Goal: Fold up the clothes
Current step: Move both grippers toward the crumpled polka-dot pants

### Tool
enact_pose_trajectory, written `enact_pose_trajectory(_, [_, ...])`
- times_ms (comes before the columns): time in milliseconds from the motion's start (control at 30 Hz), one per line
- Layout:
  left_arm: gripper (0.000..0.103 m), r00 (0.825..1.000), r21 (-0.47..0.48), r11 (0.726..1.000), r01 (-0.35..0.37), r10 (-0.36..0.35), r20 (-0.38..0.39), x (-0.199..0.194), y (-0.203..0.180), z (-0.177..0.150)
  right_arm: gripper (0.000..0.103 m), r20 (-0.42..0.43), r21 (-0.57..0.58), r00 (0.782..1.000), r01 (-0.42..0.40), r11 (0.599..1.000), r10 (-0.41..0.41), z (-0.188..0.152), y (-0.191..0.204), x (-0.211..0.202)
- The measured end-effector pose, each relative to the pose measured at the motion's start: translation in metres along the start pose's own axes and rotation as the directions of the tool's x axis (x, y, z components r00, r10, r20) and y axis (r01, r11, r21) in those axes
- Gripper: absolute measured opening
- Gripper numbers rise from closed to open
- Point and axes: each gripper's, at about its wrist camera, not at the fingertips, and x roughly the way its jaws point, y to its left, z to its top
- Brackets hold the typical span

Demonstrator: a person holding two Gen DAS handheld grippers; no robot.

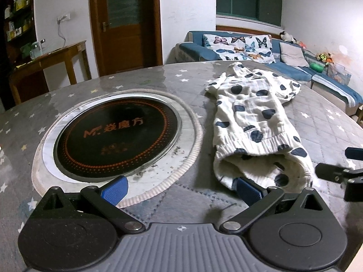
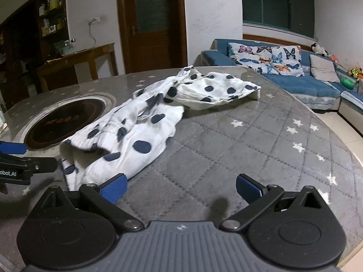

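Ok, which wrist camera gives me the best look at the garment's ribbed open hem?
The left wrist view: the polka-dot garment lies lengthwise, with its ribbed hem gaping toward the camera. In the right wrist view the garment lies diagonally and crumpled, its near end partly behind a blue finger pad.

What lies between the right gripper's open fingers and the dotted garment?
Only bare grey star-print table cover. In the right wrist view the right gripper is open, and the dotted garment starts just beyond its left finger.

Crinkled soft cotton garment (image 1: 254,122) on quilted matt tablecloth (image 2: 261,149); glossy glass hob (image 1: 118,133), wooden door (image 1: 127,22).
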Motion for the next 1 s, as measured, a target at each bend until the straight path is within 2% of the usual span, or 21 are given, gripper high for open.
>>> enact_pose_trajectory(733, [0.103, 1.0, 0.022, 1.0, 0.009, -0.009, 0.03, -0.011, -0.011, -0.001, 0.102, 0.009, -0.006, 1.0, -0.019, 1.0, 0.019, -0.005, 0.006, -0.012])
enact_pose_trajectory(1000, [0.103, 0.999, 0.033, 0.999, 0.015, -0.016, 0.038, -0.015, -0.016, -0.001, 0.097, 0.007, 0.007, 0.999, -0.036, 0.999, 0.036, -0.007, 0.004, -0.015])
